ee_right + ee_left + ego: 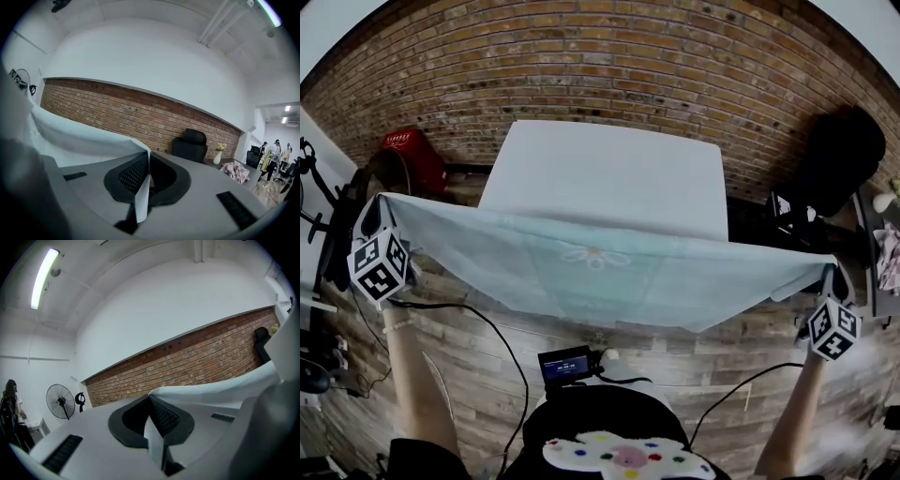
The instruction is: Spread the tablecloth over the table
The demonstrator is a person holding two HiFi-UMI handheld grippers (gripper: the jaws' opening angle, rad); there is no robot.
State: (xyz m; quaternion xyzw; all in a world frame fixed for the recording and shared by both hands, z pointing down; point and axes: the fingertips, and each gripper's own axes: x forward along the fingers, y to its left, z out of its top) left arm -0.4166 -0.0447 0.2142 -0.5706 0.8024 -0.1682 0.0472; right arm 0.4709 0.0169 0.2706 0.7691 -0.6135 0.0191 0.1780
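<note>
The pale blue-green tablecloth (600, 267) hangs stretched in the air between the two grippers, in front of the white table (609, 173) and not lying on it. Its top edge hides the table's near edge, and a faint flower print shows at its middle. The left gripper (380, 211) is clamped on one upper corner. In the left gripper view the jaws are closed on a thin fold of fabric, which runs off to the right. The right gripper (832, 272) pinches the opposite corner in the same way, with a strip of cloth hanging from its closed jaws. In the head view the cloth covers both sets of jaw tips. Behind stand a brick wall (609, 66) and a black chair (839, 159), partly cut off.
</note>
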